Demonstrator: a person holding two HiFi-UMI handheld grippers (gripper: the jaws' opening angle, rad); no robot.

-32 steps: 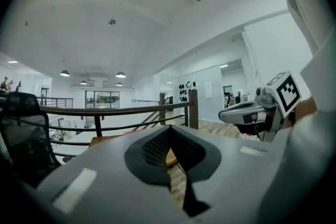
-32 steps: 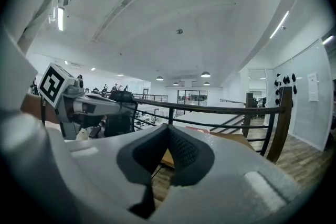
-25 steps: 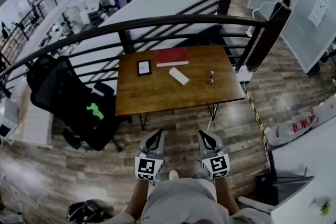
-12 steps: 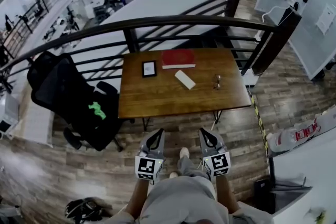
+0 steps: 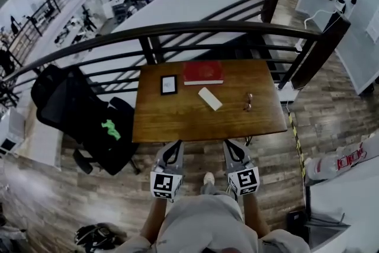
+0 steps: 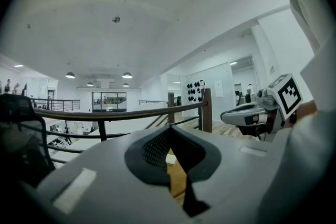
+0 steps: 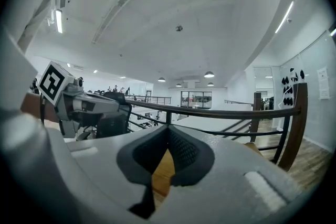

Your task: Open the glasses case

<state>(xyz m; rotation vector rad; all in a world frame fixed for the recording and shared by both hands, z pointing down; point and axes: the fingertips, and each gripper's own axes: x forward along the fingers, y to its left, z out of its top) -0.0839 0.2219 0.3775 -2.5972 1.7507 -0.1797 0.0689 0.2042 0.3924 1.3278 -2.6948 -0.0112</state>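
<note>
Nearest to me, the left gripper (image 5: 174, 149) and the right gripper (image 5: 231, 148) are held side by side in front of the person's body, both pointing towards the table (image 5: 177, 124). In the left gripper view, the two dark pads meet at the tip and nothing lies between them. The right gripper view shows the same condition: jaws together, empty. Each gripper view also shows the other gripper alongside, with its marker cube towards the person. In the head view, both tips sit just short of the table's near edge, above the wood-plank floor (image 5: 53, 204).

On the floor to my lower left lies a dark bag (image 5: 96, 237). To the left of the table stands a black office chair (image 5: 71, 106) with a green item (image 5: 111, 129) on its seat.

The glasses case (image 5: 209, 98), white and oblong, lies diagonally near the middle of the tabletop, well apart from both grippers and touched by neither. It appears closed, though it is small in the frame. To its right, near the table's right side, lie the glasses (image 5: 248, 101). To its left, towards the far side, lies a dark-framed tablet (image 5: 169, 85). A red book (image 5: 203, 72) lies along the far edge, just beyond the case.

Behind the table runs a dark curved railing (image 5: 177, 28).
</note>
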